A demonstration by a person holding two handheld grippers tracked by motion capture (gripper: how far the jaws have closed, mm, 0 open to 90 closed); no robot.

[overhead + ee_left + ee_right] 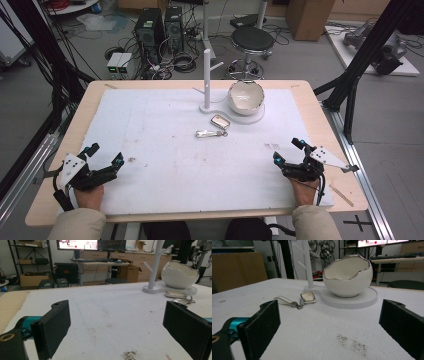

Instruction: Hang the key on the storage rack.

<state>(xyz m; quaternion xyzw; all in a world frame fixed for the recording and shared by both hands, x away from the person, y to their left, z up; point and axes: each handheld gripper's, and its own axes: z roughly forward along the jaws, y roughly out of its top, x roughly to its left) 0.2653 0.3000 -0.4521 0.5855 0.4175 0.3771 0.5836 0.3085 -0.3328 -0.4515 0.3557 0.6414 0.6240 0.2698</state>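
Since both sets of fingers are spread wide and holding nothing, I take the keychain (214, 127) as the thing to go for, being the loose item nearest them. It lies on the white mat (150, 145) toward the far edge of the bench (320, 107), just in front of the white stand (206, 75) and its base, right of the centre line. The egg-shaped bowl (246, 96) sits on that base just behind it.

Handling, my guess: light, small, metal and glossy, so slippery. The flat fob (308, 297) lies low against the mat, hard to get under. The strap (283, 300) and ring look floppy, so the rest will dangle once lifted. I'd pinch the fob across its short edges, or take the strap where it humps up.

The left gripper (102, 160) rests at the near left corner, the right gripper (289, 151) near the right edge on the near side. Both are well apart from the keychain, nothing touching. In the right gripper view it lies ahead, left of the gap between the fingers (259, 327); in the left gripper view it sits far off, above the right-hand one (187, 327).
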